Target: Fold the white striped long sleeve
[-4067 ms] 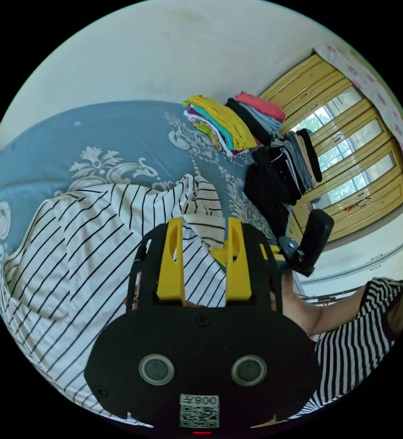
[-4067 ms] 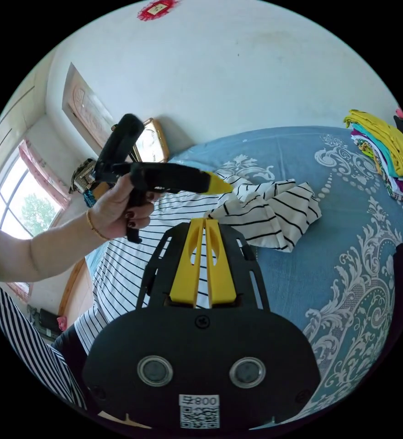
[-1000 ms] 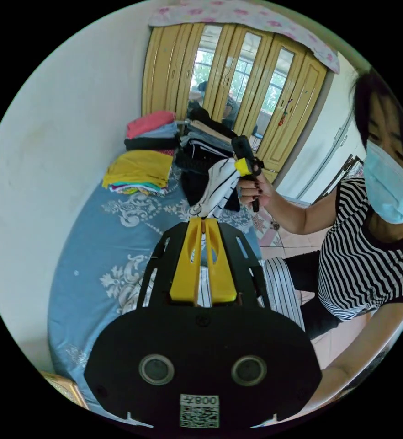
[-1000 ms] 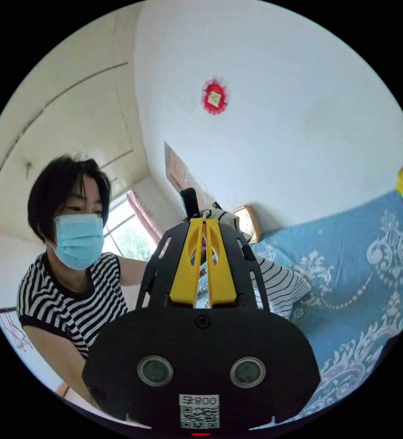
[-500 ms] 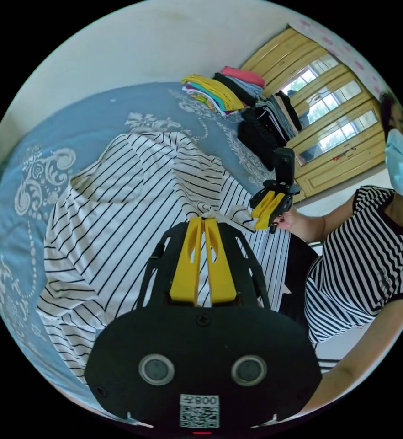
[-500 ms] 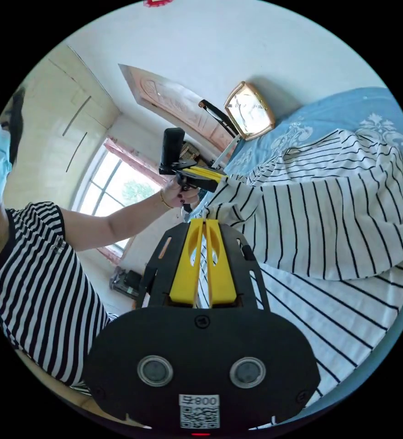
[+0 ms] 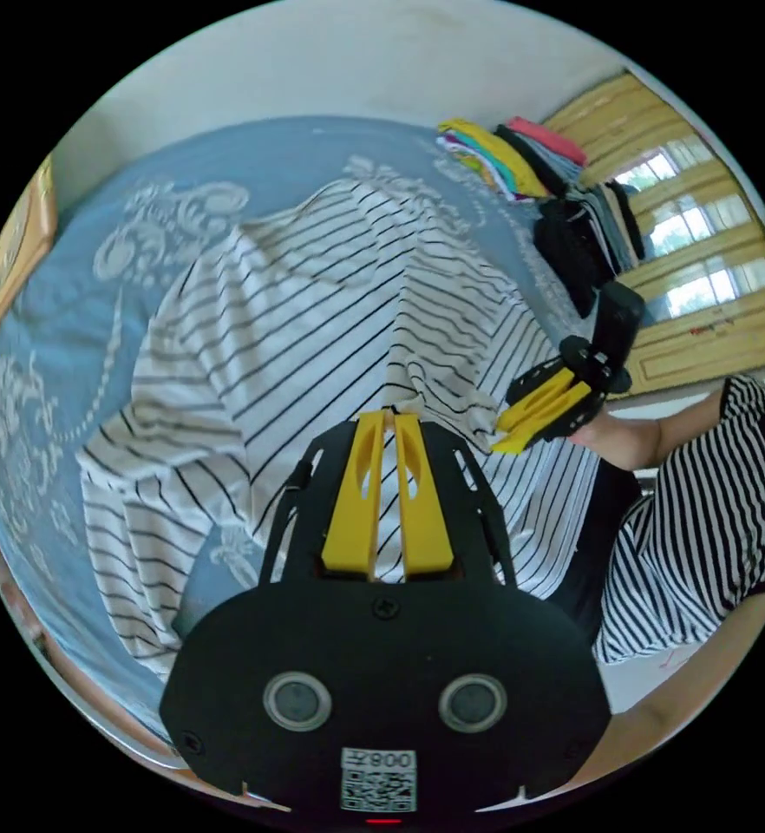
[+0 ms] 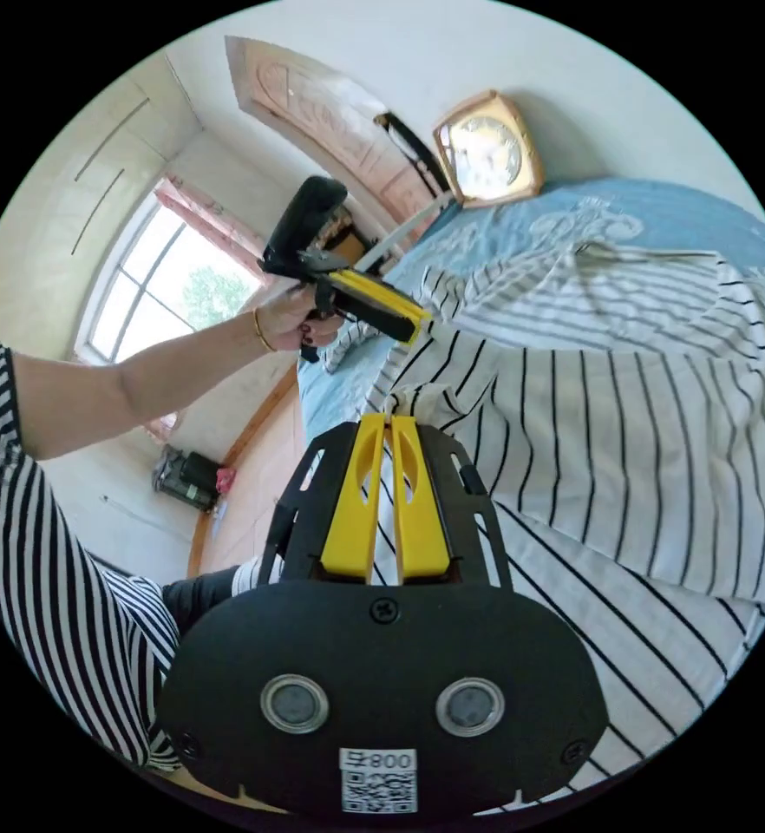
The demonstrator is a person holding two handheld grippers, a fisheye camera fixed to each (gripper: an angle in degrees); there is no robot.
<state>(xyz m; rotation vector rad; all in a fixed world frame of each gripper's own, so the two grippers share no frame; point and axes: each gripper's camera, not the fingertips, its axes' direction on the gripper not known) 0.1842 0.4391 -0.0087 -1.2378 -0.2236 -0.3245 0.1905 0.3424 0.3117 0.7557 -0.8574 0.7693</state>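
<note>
White striped long sleeve (image 7: 313, 295) spread over the blue bedspread (image 7: 79, 286), body largely opened out, far end beyond the fingertips lying flat, near edge raised off the bed. One sleeve (image 7: 131, 538) trailing loose and rumpled to one side of the left gripper (image 7: 387, 416), toward the bed edge. No fold yet evident; creases and a draped overlap visible across the body in the right gripper view (image 8: 660, 416).

Left gripper: yellow jaws closed together, a pinch of striped hem caught at the tips. Right gripper (image 8: 389, 421): jaws likewise closed, a bunch of white cloth held at the tips. Both grips set along the same near edge, well apart, cloth stretched between. Right gripper also seen beside the left in the left gripper view (image 7: 508, 434).

Judgement: spreading stage, nearly complete. Remaining: lay near edge flat, straighten the loose sleeve, then all folding.

Stacks of folded clothes (image 7: 504, 156) far beyond the fingertips, against the wall. Framed clock (image 8: 487, 156) at the opposite end.
</note>
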